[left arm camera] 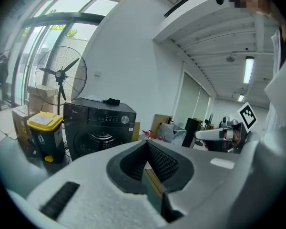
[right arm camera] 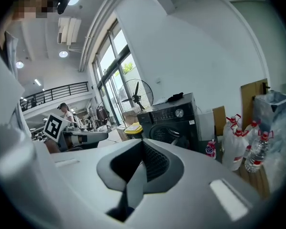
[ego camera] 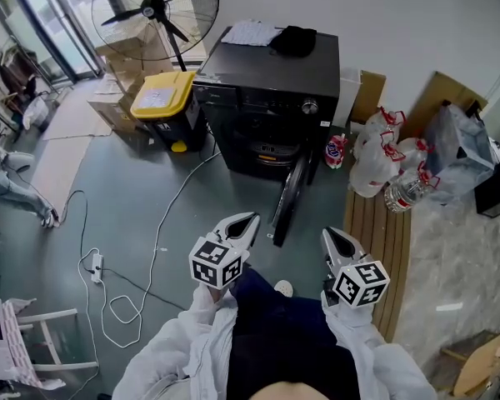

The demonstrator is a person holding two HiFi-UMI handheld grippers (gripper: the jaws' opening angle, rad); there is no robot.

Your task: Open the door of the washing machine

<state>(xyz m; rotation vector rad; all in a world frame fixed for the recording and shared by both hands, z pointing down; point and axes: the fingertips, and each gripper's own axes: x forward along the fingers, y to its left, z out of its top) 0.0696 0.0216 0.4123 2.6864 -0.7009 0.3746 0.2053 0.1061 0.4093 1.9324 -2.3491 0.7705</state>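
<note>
Washing machine door [ego camera: 288,197] hangs open, with fingers of left gripper [ego camera: 245,222] and right gripper [ego camera: 332,237] pressed together, empty.

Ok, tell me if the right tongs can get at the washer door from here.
Probably yes. The door hangs open, its edge toward the right tongs, with only floor between them. The tongs are shut, so they'd need opening first.

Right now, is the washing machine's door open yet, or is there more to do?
It looks done: the door of the washing machine hangs swung wide open. Nothing is in hand: the left gripper and right gripper have shut, empty jaws, away from the machine. Nothing seems left.
</note>
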